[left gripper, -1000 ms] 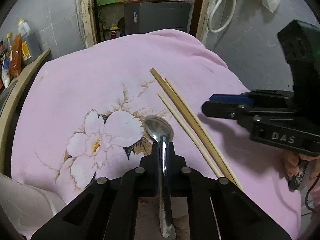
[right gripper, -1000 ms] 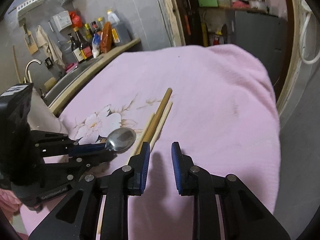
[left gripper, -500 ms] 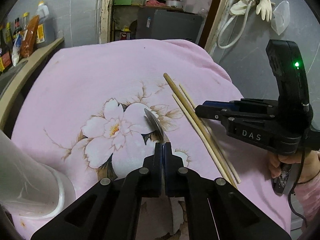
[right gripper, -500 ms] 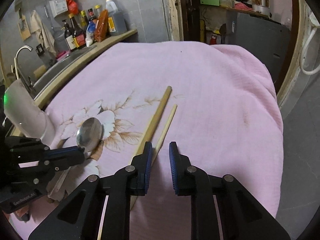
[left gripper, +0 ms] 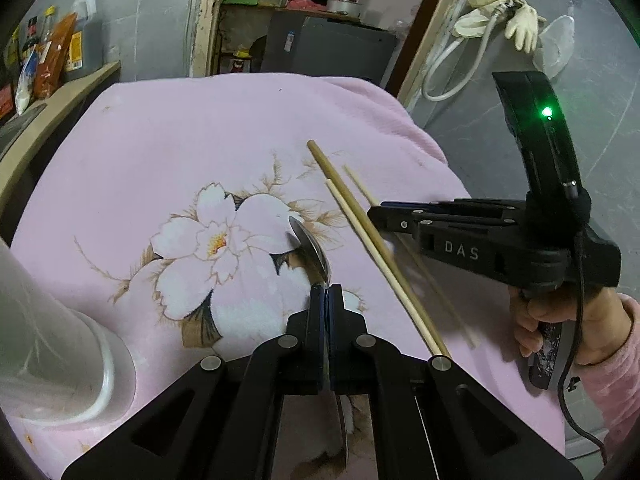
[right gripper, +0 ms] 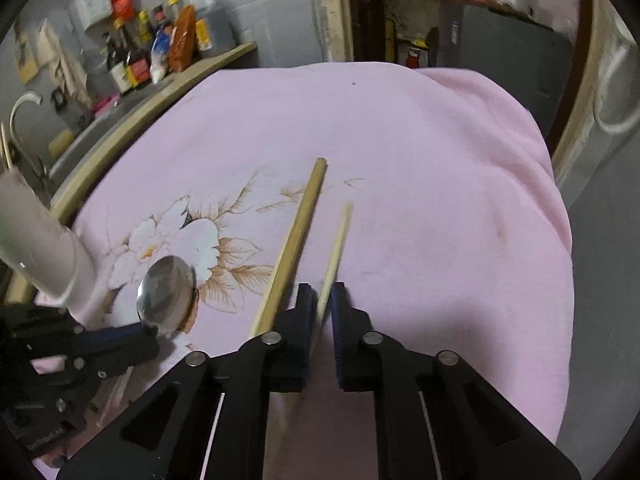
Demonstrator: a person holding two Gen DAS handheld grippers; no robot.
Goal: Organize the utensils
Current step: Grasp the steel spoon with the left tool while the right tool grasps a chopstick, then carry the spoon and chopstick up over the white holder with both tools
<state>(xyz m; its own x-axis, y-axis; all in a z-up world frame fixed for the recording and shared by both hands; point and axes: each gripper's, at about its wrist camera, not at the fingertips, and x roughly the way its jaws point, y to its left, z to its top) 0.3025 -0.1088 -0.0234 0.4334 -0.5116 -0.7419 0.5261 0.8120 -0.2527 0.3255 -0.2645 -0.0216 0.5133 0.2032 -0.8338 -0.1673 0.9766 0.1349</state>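
At the far left, a white cylindrical plastic holder (left gripper: pixel 52 344) lies tilted on the pink floral cloth (left gripper: pixel 192 140), with its open rim toward the cloth centre. Its interior is not visible in either view, so its contents cannot be determined. In the right wrist view the same holder (right gripper: pixel 38 240) sits just beside the left gripper body.

Behind the cloth, on the left, a wooden shelf (right gripper: pixel 160 92) carries several sauce bottles (right gripper: pixel 160 40).

The left gripper (left gripper: pixel 326 292) has both fingers clenched on the neck of the shiny metal spoon (left gripper: pixel 310 248). The spoon bowl (right gripper: pixel 166 296) projects forward over the printed white flower, and the handle runs back between the fingers toward the camera. Whether the bowl touches the cloth cannot be confirmed.

To the right of the spoon, 3 sticks lie on the cloth, roughly parallel: 1 thick wooden chopstick (right gripper: pixel 296 236) and 2 thinner pale ones, 1 on each side of it.

The right gripper (right gripper: pixel 322 300) straddles the thin pale chopstick (right gripper: pixel 338 244) on the right. The fingers are nearly closed around it; this region is motion-blurred, so firm contact cannot be confirmed. In the left wrist view the right gripper tip (left gripper: pixel 380 214) sits low over the sticks, with the person's right hand (left gripper: pixel 560 324) on its grip.
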